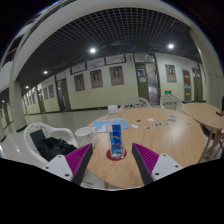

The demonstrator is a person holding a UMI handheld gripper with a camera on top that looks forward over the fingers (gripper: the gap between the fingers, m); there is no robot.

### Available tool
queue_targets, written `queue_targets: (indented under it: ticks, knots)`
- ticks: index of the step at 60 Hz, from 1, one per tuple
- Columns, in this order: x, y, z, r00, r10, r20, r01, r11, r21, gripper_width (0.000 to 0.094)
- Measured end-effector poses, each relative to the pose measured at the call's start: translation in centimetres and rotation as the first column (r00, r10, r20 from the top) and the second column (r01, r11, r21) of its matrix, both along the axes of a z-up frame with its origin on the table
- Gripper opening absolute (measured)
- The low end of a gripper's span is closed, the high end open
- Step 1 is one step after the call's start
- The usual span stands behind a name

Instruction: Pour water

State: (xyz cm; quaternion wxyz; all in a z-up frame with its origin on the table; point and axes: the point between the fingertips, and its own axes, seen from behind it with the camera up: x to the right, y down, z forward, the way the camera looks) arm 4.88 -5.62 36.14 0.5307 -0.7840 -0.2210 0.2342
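The gripper (pixel 112 160) has its jaws spread, with a clear bottle (pixel 114 136) of blue liquid standing between them on the wooden surface (pixel 170 135), a gap at either side, white chairs (pixel 168 101) beyond

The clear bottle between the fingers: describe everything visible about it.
The clear bottle stands upright on the light wooden table, between the pink pads of the hand-held gripper. It looks like transparent plastic, with a blue cap or label near the base and a pale upper part. Whether the pads press on it cannot be told. Its fill level is unclear.
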Motion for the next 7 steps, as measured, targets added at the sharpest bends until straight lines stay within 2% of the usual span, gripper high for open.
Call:
queue_targets:
  ticks: [7]
  knots:
    - [0.8, -0.1, 1.6, 1.000, 0.003, -0.012, -0.004, 0.999, -0.040, 0.0841]
